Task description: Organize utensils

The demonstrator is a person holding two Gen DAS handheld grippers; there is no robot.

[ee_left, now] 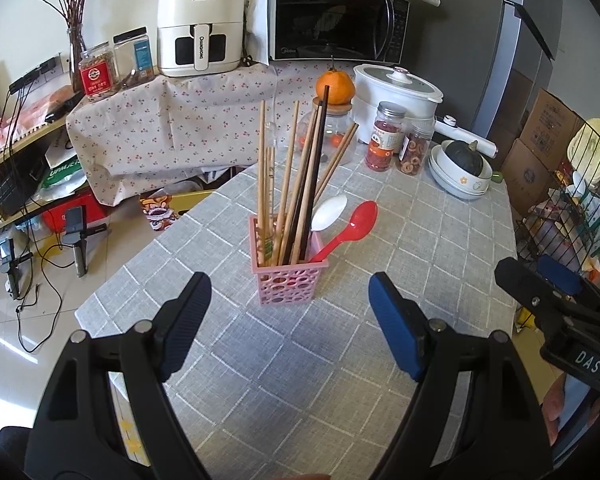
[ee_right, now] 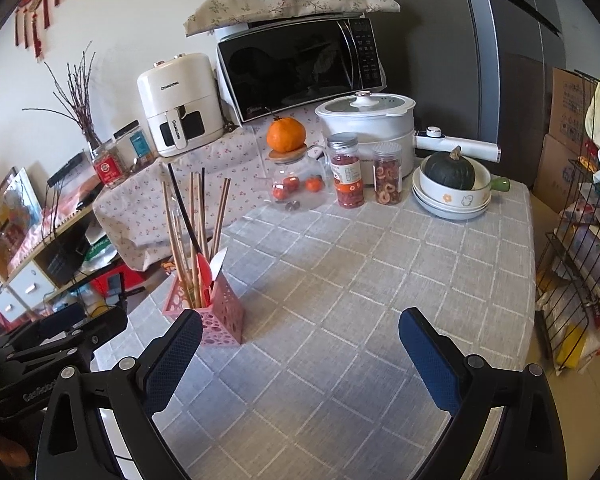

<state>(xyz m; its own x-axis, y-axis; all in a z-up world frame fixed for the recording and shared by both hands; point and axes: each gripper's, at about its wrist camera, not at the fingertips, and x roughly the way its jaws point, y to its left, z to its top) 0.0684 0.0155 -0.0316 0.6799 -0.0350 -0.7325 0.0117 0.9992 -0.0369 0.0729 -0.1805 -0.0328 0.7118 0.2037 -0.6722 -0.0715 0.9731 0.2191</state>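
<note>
A pink perforated holder stands on the grey checked tablecloth. It holds several wooden chopsticks, a dark chopstick, a white spoon and a red spoon. My left gripper is open and empty, just in front of the holder. In the right wrist view the holder stands at the left, close to my left fingertip. My right gripper is open and empty above the cloth. It also shows in the left wrist view at the right edge.
At the table's back stand a glass jar with an orange on top, two spice jars, stacked bowls with a squash and a white cooker. A wire rack stands right of the table.
</note>
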